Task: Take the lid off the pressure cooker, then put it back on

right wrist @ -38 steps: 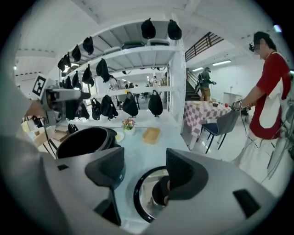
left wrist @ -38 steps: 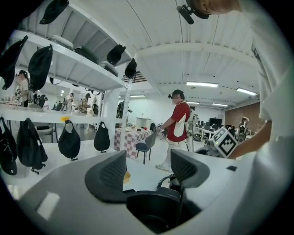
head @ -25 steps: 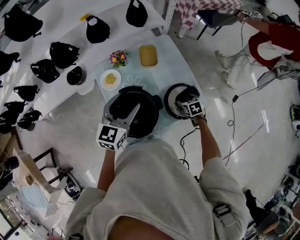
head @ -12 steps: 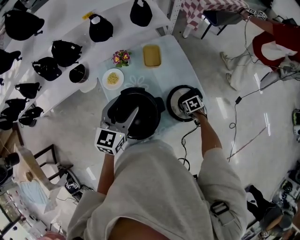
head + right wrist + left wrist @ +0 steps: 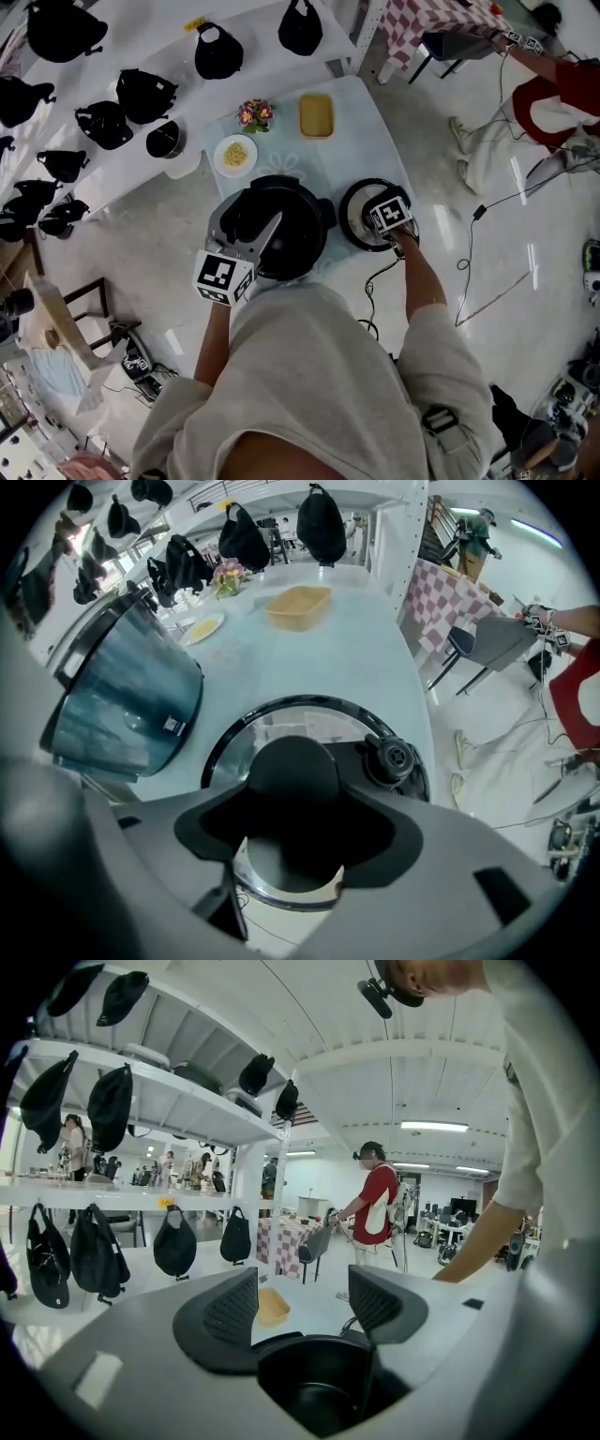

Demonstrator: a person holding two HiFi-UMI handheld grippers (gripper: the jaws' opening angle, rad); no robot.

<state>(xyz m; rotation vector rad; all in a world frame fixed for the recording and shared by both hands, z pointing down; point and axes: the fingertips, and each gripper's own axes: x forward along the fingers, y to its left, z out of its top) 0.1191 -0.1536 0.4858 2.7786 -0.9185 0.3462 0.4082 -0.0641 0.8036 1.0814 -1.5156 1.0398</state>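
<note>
fingers (image 5: 211,834) of my right gripper (image 5: 292,834): wide, just been closing, straddling the lid's black handle (image 5: 292,766); i can't see a firm pinch yet. left gripper (image 5: 305,1302): fingers (image 5: 230,1309) apart, empty, over the open pressure cooker (image 5: 305,234). pale table (image 5: 361,122): carries all items. pressure cooker: uncovered, mid-table. lid (image 5: 354,214): flat on the table, just right of the cooker. yellow tray (image 5: 317,114), plate (image 5: 234,155), flowers (image 5: 254,114): far end.

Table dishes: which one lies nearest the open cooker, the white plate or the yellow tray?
The white plate holding yellow food: it lies just beyond the cooker, while the yellow tray sits clearly farther back.
</note>
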